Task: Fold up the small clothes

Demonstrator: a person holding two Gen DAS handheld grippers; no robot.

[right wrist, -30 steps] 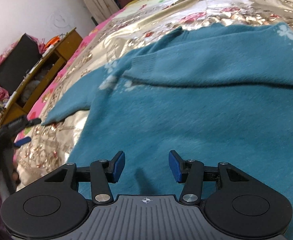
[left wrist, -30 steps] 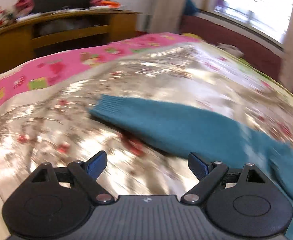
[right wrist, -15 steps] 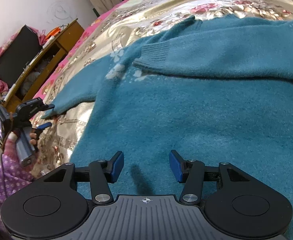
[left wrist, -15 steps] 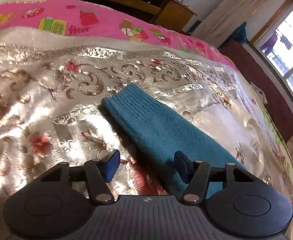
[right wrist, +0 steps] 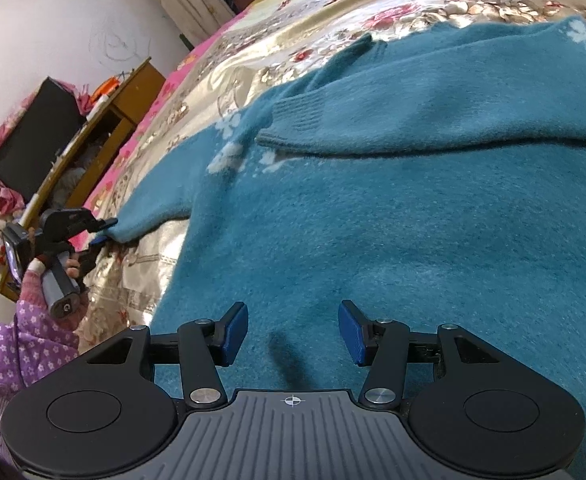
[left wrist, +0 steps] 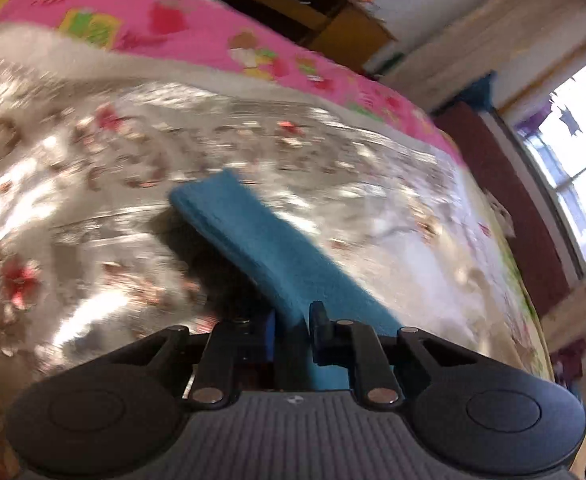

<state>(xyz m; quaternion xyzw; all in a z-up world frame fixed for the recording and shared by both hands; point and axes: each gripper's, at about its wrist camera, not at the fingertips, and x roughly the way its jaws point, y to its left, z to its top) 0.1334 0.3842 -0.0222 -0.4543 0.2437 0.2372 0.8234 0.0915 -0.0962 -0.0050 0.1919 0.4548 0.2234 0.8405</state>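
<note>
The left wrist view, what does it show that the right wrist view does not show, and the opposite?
Only the left wrist view shows the left gripper from close, closed on the teal sleeve, and also a bright window.

Only the right wrist view shows the sweater body with white snowflakes, the other sleeve folded across it, and the open right gripper above it, holding nothing.

Both show the held sleeve, the shiny floral bedspread and the wooden shelf.
</note>
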